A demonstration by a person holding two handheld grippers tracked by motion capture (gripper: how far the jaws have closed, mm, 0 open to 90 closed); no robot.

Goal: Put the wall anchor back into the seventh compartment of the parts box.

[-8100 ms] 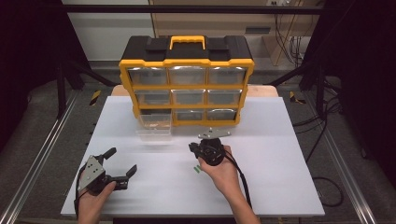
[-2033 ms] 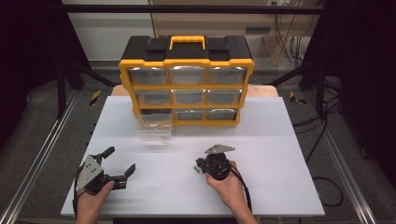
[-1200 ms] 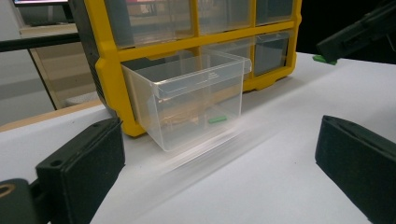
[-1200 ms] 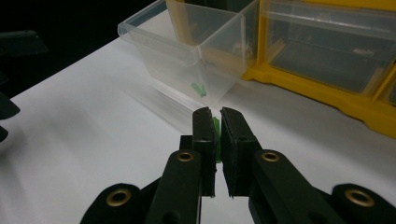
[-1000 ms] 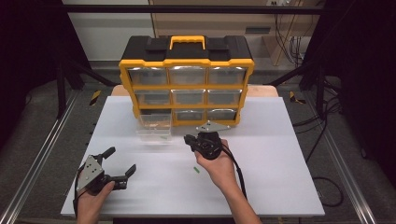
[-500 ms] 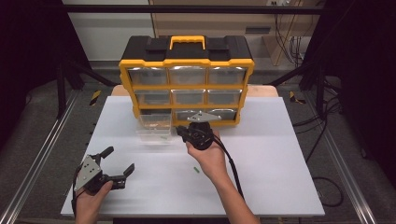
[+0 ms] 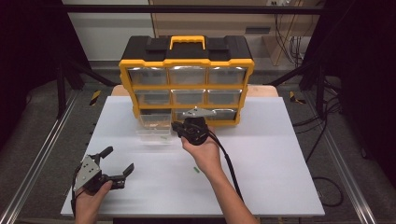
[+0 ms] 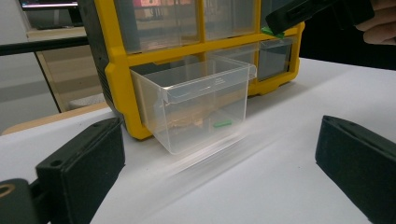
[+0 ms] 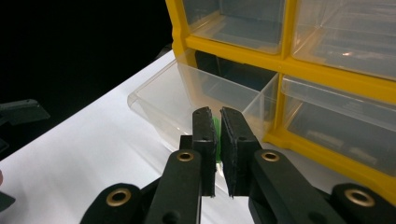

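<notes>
carrying a tiny green plastic piece (image 9: 215,128) pinched flat in right gripper (image 9: 215,140) toward clear drawer (image 9: 196,100); light, stiff, slippery; left gripper (image 7: 116,163) wide, idle.

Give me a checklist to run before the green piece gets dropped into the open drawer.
1. Right gripper shut on the green piece: ok.
2. Clear drawer pulled out of the yellow organizer: ok.
3. Right gripper directly over the drawer opening: not ok; in the high view it sits beside the drawer's right edge.
4. Left gripper open and resting apart from the drawer: ok.
5. Another green piece left on the table: not ok, one lies there.
6. Room inside the drawer: ok.
</notes>
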